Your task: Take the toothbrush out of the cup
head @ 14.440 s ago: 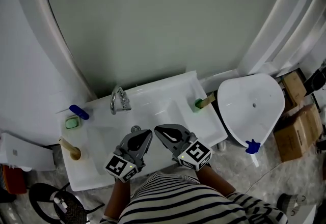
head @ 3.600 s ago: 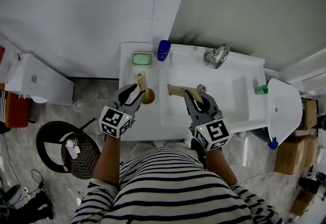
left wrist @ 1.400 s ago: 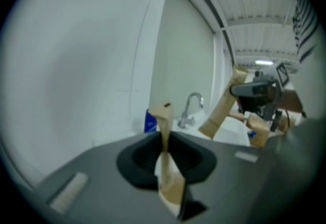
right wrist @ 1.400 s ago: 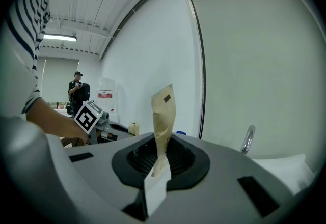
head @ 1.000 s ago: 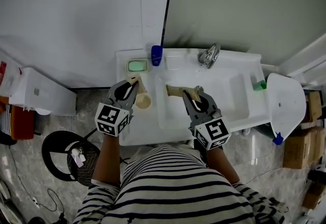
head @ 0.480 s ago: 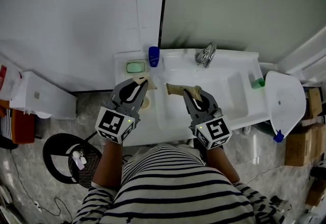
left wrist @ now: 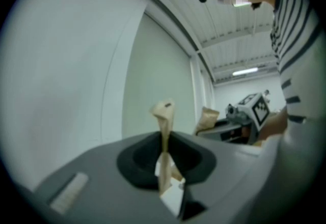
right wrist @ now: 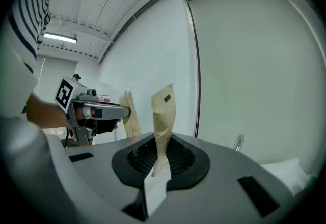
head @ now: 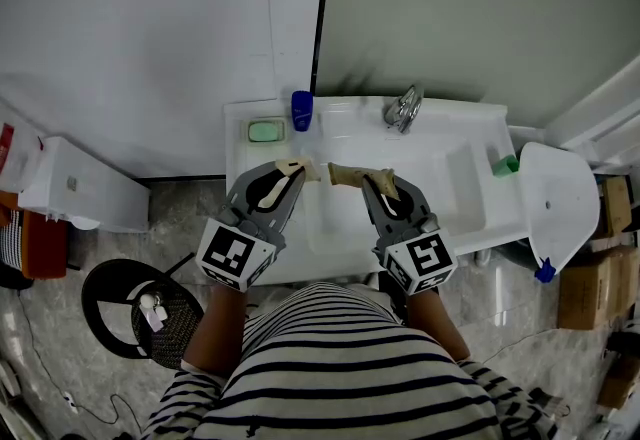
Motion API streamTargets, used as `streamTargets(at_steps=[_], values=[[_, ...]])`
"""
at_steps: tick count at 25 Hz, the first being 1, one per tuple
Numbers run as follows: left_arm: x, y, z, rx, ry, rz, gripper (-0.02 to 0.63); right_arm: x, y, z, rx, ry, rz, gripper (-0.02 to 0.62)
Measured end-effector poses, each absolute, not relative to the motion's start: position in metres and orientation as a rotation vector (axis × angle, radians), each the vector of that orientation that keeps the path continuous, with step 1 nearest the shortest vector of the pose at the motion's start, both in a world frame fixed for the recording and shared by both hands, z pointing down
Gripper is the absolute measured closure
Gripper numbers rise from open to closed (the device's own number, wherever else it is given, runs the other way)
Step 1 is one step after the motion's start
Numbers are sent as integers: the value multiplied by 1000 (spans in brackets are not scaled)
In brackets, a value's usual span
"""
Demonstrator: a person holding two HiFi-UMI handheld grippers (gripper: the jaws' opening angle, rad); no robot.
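My left gripper (head: 292,176) is shut on a toothbrush in a tan paper wrapper (head: 296,168), held in the air over the sink's left side. In the left gripper view the wrapper (left wrist: 164,126) stands upright, pinched between the jaws (left wrist: 165,169). The cup is hidden beneath this gripper. My right gripper (head: 373,183) is shut on a second paper-wrapped toothbrush (head: 349,175), which points left over the basin. Seen from the right gripper view, that wrapper (right wrist: 163,113) rises from the jaws (right wrist: 155,177), with the left gripper (right wrist: 89,111) and its wrapper (right wrist: 130,113) just beyond.
The white sink (head: 455,183) carries a tap (head: 403,109), a blue bottle (head: 301,110), a green soap dish (head: 265,131) and a green cup (head: 506,165). A white toilet lid (head: 562,213) is to the right. A black bin (head: 130,313) stands on the floor at left.
My left gripper has risen and shifted right with the wrapped toothbrush, lifting it clear of the cup. It now covers the cup. The right gripper has stayed put.
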State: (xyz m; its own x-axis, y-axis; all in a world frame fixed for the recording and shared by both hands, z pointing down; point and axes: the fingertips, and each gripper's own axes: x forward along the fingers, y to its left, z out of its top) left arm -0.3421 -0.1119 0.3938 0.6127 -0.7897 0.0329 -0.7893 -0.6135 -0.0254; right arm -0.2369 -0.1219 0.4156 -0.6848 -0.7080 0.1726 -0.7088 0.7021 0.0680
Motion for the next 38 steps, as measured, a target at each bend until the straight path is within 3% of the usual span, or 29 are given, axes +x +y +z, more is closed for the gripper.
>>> streamTargets(at_steps=[18, 38], values=[[-304, -104, 402, -2860, 1332, -94, 557, -209, -114, 416, 1174, -2707, 27, 563], [-199, -143, 395, -2881, 1326, -103, 557, -111, -152, 406, 1156, -2708, 49, 563]])
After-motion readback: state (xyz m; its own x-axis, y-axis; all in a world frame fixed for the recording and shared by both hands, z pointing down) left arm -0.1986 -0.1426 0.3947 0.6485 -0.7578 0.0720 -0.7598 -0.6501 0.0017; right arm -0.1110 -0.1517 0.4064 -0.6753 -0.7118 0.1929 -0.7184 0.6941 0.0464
